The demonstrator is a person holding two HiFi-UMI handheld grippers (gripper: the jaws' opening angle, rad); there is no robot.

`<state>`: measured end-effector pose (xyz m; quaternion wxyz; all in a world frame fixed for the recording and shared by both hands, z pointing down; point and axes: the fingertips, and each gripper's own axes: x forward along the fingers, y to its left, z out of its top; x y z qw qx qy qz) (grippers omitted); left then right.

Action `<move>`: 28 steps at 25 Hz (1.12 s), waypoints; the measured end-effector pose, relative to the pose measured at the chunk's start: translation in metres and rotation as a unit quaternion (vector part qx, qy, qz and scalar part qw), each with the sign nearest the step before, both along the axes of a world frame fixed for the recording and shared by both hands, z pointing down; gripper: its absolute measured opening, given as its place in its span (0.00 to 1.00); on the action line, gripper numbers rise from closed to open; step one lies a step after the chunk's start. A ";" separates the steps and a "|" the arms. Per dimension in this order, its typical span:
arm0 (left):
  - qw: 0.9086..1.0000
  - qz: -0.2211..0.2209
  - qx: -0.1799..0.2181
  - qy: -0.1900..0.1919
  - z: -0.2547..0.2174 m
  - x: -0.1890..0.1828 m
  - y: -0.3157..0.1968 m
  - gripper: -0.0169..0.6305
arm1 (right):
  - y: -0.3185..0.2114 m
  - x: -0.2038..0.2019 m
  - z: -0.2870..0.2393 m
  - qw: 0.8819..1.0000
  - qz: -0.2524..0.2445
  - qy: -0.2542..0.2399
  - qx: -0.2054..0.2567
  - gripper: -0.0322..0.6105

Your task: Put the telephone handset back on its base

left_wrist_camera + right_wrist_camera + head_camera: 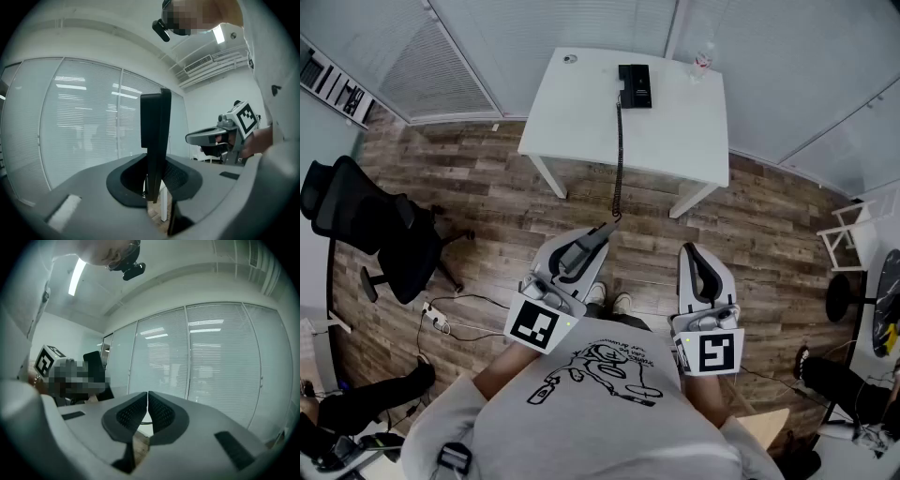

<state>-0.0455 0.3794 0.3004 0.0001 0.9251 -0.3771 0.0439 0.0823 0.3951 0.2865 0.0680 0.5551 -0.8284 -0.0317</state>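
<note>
Room: we find an office bounded by glass partitions with white slatted blinds [422, 66].
Floor: brown wood-plank floor [487, 197]; the person stands on it, short of the table.
Chair: black wheeled office chair [366, 220], well off to the left and out of the path.
Surface: white rectangular table [581, 112], straight ahead, its top mostly bare.
Base: black oblong telephone base [635, 86] on the far half of the table, its length running away from the person.
Cord: black coiled cord [619, 159] hangs from the base over the table's near edge to the left gripper.
Handset: black slab-shaped telephone handset [154, 122], off its base and well apart from it.
Left gripper [152, 176]: jaws clamped on the handset, whose long axis stands upright between them.
Right gripper [147, 401]: jaws pressed fully together, nothing held.
Governing relation: the base lies ahead of the left jaws across open floor. We judge the handset must be carried forward and tipped flat along the base's length.
</note>
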 end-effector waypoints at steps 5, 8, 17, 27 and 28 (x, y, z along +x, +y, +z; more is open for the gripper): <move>1.000 -0.003 -0.001 0.001 -0.002 -0.008 0.000 0.14 | 0.000 -0.007 -0.002 1.000 -0.002 0.003 -0.001 0.06; 1.000 -0.003 -0.003 0.003 -0.001 -0.015 0.001 0.14 | 0.002 -0.014 -0.004 1.000 -0.007 -0.004 0.003 0.06; 1.000 0.001 -0.002 0.013 -0.002 -0.051 0.003 0.14 | 0.001 -0.043 -0.003 1.000 0.004 -0.010 0.006 0.07; 1.000 0.013 -0.005 0.009 0.003 -0.073 -0.008 0.14 | -0.004 -0.064 0.010 1.000 0.013 -0.024 -0.013 0.07; 1.000 0.012 -0.008 0.009 0.004 -0.073 -0.011 0.14 | -0.007 -0.063 0.011 0.999 0.015 -0.025 -0.014 0.07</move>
